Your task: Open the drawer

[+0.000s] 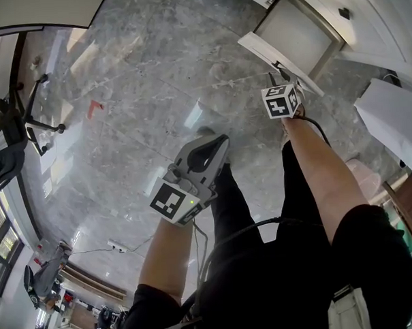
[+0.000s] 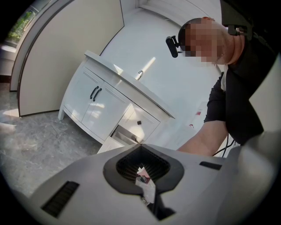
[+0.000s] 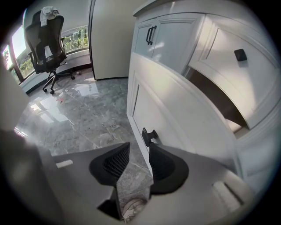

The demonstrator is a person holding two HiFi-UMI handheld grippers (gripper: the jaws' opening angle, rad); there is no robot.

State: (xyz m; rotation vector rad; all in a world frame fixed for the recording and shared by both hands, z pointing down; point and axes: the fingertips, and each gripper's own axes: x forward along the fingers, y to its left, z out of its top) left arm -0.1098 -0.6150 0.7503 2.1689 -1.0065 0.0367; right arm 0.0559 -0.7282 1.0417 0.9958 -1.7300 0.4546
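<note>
The white drawer (image 3: 175, 110) stands pulled out of the white cabinet (image 3: 171, 39), its inside showing behind the front panel. Its black knob (image 3: 149, 136) sits just beyond the tips of my right gripper (image 3: 139, 148), which is open; nothing lies between the pads. In the head view the drawer (image 1: 292, 37) is at the top right, with the right gripper (image 1: 282, 89) below it under its marker cube. My left gripper (image 1: 215, 141) hangs over the floor in mid-picture, shut and empty. In the left gripper view its jaws (image 2: 140, 147) point towards the open drawer (image 2: 123, 135).
Above the open drawer is a closed drawer with a square black knob (image 3: 240, 54). Cabinet doors with black handles (image 3: 151, 34) stand to the left. A black office chair (image 3: 48, 35) is by the window. Grey marble floor (image 1: 141, 74) lies below. The person's legs (image 1: 262, 212) fill the lower head view.
</note>
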